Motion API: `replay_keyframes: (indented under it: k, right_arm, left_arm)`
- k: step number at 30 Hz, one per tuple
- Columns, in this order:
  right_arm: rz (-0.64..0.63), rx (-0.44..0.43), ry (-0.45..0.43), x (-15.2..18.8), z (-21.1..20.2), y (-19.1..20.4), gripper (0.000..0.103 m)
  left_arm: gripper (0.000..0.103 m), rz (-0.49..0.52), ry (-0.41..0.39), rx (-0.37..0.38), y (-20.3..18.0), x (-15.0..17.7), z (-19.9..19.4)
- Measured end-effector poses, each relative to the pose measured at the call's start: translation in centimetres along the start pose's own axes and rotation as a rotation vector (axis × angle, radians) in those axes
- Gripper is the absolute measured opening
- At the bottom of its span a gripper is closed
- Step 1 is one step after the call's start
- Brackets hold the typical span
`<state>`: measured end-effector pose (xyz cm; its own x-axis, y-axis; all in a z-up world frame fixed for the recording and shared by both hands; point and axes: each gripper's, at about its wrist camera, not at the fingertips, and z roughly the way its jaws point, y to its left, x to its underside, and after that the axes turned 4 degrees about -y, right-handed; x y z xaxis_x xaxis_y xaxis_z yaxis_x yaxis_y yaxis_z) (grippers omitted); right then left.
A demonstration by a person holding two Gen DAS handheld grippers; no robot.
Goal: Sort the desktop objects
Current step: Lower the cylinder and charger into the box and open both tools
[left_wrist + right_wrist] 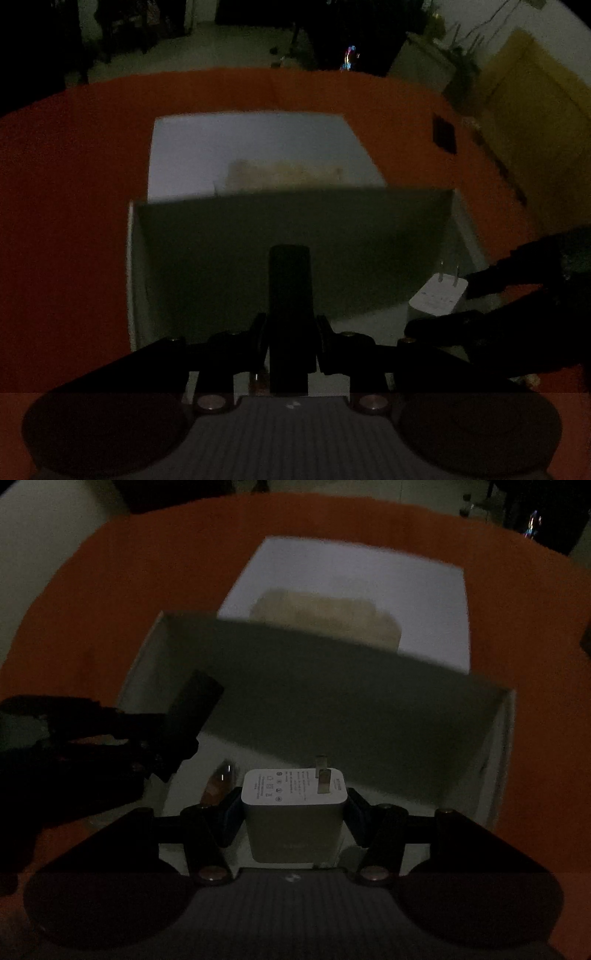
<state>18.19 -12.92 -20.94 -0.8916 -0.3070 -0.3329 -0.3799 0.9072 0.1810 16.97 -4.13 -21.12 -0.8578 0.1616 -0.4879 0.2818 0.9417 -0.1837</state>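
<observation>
White charger plug [295,812], prongs pointing away from the camera, sits pinched in the right gripper [293,821] directly over the open white box [508,746]. Beside it, the left gripper [290,343] clamps a dark upright bar [290,295], also over the box, so release is straight down.

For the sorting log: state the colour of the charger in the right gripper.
White charger, grey print on its pronged face; clearest in the right wrist view.
</observation>
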Motion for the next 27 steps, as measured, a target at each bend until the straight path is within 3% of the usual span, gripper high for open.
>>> replay_keyframes:
  k: [8,16,27]
  right_arm:
    - [-0.002,0.032,0.09,2.0,3.9,-0.1,0.059]
    - [-0.011,0.066,0.123,3.3,3.6,-2.2,0.059]
    - [-0.074,0.128,0.178,3.7,4.9,-3.6,0.059]
  left_arm:
    - [0.022,-0.013,0.082,-0.005,-1.1,2.8,3.0]
    - [0.022,0.022,0.121,-0.001,-3.3,4.0,5.0]
    - [0.022,0.033,0.155,-0.067,-4.1,4.8,7.2]
